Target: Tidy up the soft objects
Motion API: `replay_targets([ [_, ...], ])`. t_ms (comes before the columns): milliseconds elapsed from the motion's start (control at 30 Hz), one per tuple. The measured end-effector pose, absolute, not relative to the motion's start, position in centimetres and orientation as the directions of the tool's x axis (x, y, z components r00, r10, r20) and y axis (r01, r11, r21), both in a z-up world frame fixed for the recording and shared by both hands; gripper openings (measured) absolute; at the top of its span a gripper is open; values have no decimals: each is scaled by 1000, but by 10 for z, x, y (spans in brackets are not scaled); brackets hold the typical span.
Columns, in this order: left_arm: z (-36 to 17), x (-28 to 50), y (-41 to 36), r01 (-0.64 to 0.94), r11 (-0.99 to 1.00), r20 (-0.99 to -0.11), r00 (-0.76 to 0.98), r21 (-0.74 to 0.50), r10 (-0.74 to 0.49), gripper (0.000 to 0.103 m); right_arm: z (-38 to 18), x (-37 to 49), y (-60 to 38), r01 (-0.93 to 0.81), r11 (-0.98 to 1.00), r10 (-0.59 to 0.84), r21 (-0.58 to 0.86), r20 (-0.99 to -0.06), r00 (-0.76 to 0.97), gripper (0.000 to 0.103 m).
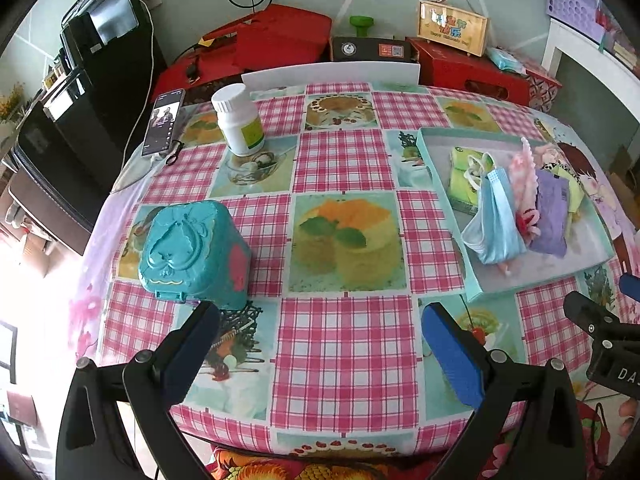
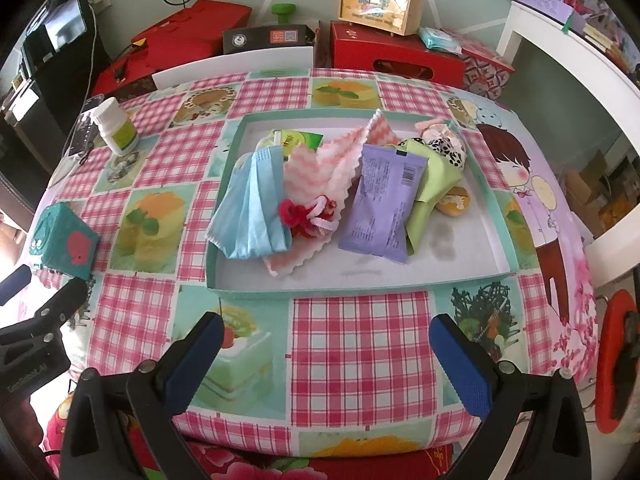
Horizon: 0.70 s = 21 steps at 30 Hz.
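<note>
A shallow teal-rimmed tray [image 2: 460, 248] on the checked tablecloth holds a heap of soft things: a blue face mask [image 2: 252, 208], a pink zigzag cloth [image 2: 332, 156], a red-and-white fuzzy twist [image 2: 308, 212], a purple packet [image 2: 380, 204], a green pouch [image 2: 432, 184] and a spotted cloth [image 2: 444, 144]. My right gripper [image 2: 326, 328] stands open just in front of the tray, holding nothing. My left gripper [image 1: 320, 320] is open over the tablecloth, with the tray [image 1: 560, 260] to its right and the mask [image 1: 496, 224] inside it.
A teal plastic box [image 1: 192, 248] sits just ahead of the left finger. Farther back stand a white bottle [image 1: 238, 120] and a phone [image 1: 164, 120]. Red boxes [image 2: 396, 56] and a wooden case [image 2: 378, 6] line the far edge.
</note>
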State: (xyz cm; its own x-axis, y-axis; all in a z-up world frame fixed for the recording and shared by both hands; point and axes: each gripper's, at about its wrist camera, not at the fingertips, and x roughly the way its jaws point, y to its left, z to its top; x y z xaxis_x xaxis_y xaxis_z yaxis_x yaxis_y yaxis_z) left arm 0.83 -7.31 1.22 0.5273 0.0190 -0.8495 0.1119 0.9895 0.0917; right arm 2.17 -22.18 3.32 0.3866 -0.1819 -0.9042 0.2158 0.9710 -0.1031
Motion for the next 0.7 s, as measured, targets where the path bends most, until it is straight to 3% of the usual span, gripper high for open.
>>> replay_targets([
  [700, 16, 5, -69, 112, 990, -843, 538, 90, 16, 101, 35, 21, -222, 216, 971, -179, -101, -907, 380, 103],
])
